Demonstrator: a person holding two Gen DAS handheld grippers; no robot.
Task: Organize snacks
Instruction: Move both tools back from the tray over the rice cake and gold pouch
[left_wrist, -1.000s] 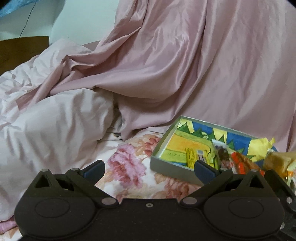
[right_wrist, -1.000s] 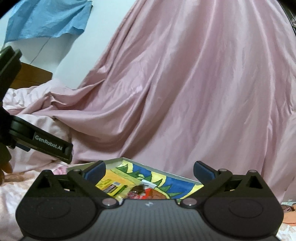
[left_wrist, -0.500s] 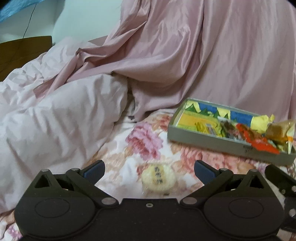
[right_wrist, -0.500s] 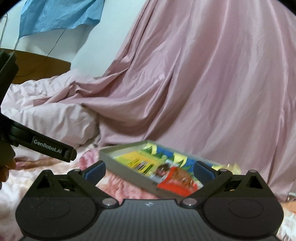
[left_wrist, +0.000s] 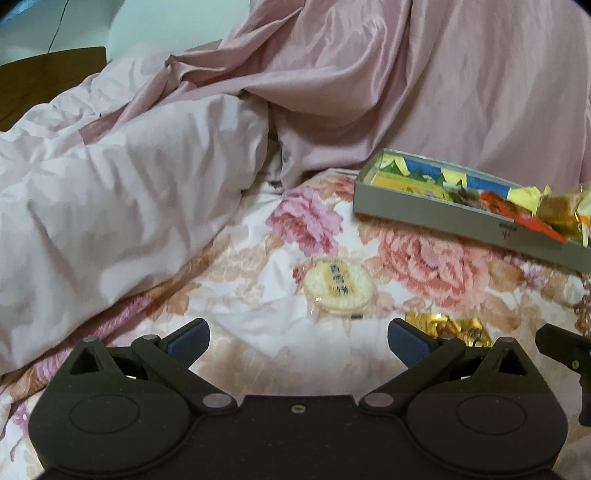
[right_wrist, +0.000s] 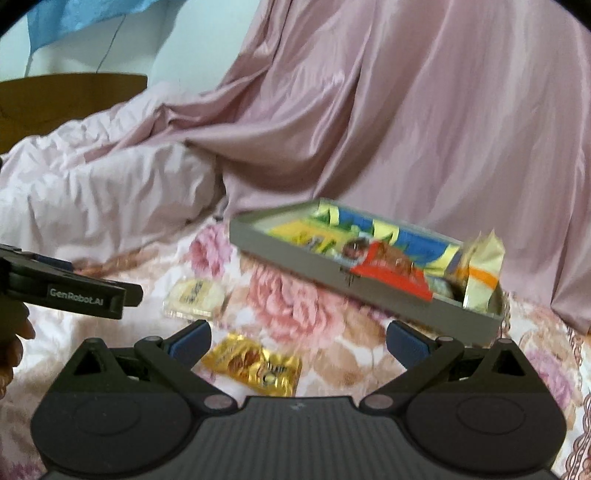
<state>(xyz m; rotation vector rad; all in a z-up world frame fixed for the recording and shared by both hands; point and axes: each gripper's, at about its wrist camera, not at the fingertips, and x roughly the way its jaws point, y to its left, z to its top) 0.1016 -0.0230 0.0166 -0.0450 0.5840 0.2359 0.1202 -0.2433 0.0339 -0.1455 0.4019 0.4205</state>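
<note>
A grey box (left_wrist: 436, 211) (right_wrist: 295, 254) with a colourful lining holds several snack packets, among them a red one (right_wrist: 391, 271) and a cream one (right_wrist: 480, 269). On the floral sheet lie a round pale cracker pack (left_wrist: 338, 288) (right_wrist: 194, 297) and a gold wrapper (left_wrist: 448, 328) (right_wrist: 255, 363). My left gripper (left_wrist: 298, 341) is open just short of the cracker pack. My right gripper (right_wrist: 298, 341) is open, and the gold wrapper lies between its fingers. Neither one holds anything.
A pale pink duvet (left_wrist: 110, 192) is heaped on the left and a dusty pink sheet (right_wrist: 406, 122) hangs behind the box. The left gripper's body (right_wrist: 70, 291) shows at the left of the right wrist view, with a hand's fingers (right_wrist: 18, 339) below it.
Both grippers have drawn back from the box and tilted down. The cracker pack and gold wrapper have come into view on the sheet; the box now sits farther off.
</note>
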